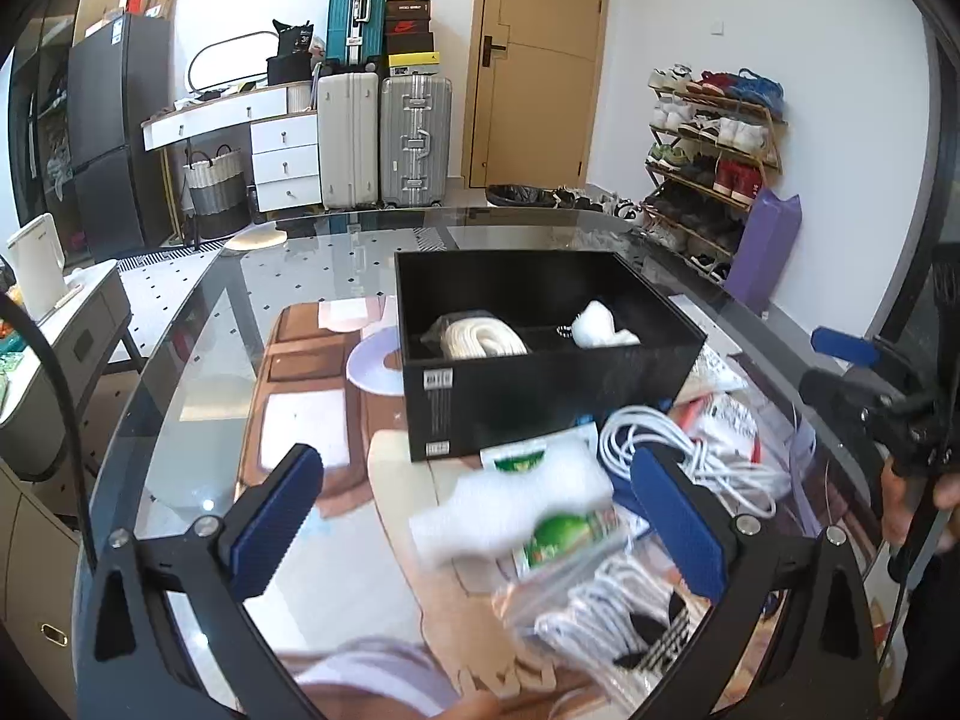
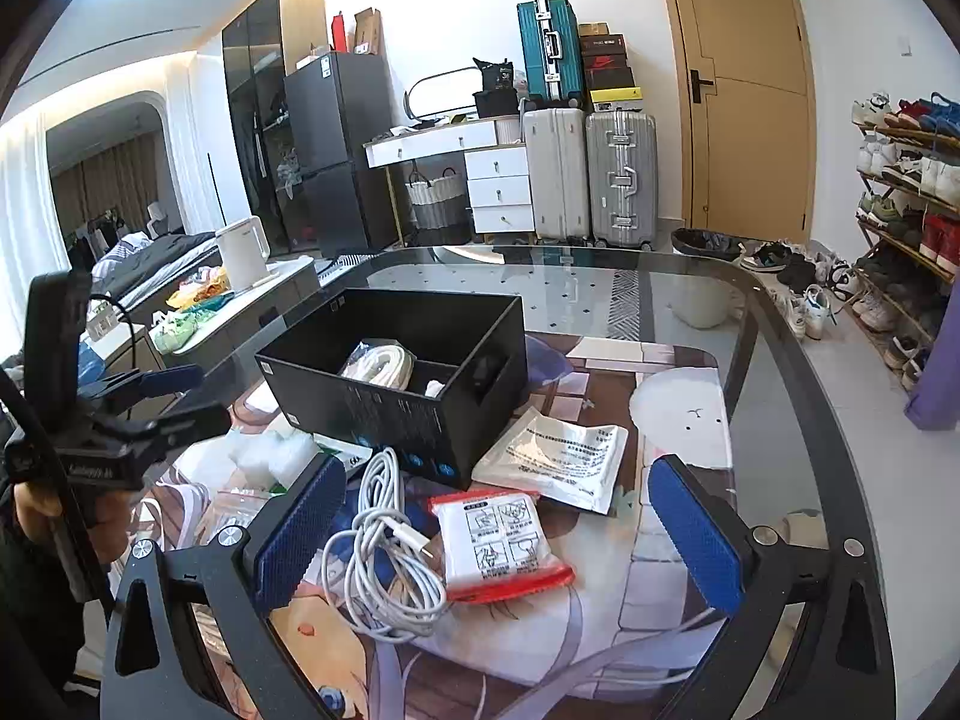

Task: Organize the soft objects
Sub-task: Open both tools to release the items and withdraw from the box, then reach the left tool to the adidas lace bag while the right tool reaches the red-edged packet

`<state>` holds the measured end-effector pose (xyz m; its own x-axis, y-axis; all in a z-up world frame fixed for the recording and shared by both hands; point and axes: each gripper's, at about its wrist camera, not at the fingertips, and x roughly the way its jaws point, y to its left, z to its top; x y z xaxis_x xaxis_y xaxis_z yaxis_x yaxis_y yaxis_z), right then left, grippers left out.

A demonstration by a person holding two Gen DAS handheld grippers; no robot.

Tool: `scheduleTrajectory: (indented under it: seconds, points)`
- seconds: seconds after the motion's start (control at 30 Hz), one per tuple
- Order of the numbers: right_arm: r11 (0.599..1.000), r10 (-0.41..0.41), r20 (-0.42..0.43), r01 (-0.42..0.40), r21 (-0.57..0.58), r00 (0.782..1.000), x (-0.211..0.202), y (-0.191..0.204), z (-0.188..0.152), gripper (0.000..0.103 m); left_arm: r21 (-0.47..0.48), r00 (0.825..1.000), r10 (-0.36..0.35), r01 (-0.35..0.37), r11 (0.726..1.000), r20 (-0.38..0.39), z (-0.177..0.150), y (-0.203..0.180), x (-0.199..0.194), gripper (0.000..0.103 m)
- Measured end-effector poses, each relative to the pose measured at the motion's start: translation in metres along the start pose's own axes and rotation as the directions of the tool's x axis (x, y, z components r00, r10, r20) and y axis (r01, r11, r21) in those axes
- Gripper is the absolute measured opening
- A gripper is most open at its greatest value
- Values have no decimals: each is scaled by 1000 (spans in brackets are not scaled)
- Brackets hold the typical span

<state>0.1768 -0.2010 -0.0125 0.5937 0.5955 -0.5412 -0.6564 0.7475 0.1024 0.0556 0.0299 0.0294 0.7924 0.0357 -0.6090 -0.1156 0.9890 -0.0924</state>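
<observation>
Two grippers, both spread wide, gripping nothing: left gripper [image 1: 474,531] over a white foam bag [image 1: 516,510], right gripper [image 2: 495,531] over one tangled white cable [image 2: 384,564] and one red-edged packet [image 2: 501,543]. One black box [image 2: 396,384] on the glass table [image 2: 774,420], two compartments: coiled white cord [image 1: 480,333] in one, white wad [image 1: 597,324] in the other. One white pouch [image 2: 555,456] just beside the box.

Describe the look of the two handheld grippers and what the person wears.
Both the left gripper and the right gripper have black frames, silver screws and blue textured pads. The left one carries small white lettering and a black cable. Dark sleeves show at the wrists.
</observation>
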Motion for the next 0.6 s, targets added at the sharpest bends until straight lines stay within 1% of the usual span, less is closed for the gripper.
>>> scheduleTrajectory:
  seconds: [0.1,0.2,0.43,0.6]
  points:
    - [1000,3,-15,-3,-3,1000,-1,2,-4,102,-9,1000,-14,14,1000,-7,-5,-1,-4,103]
    - [1000,1,-28,-2,-14,1000,-1,4,-7,102,-12,1000,-11,11,1000,-11,-11,0,-7,103]
    - [999,7,-39,-9,-36,999,-1,7,-9,102,-8,999,-32,31,999,-42,-20,-7,-3,103]
    - [999,5,-61,-7,-36,998,5,7,-11,103,1,998,-32,32,999,-54,-24,-12,-2,103]
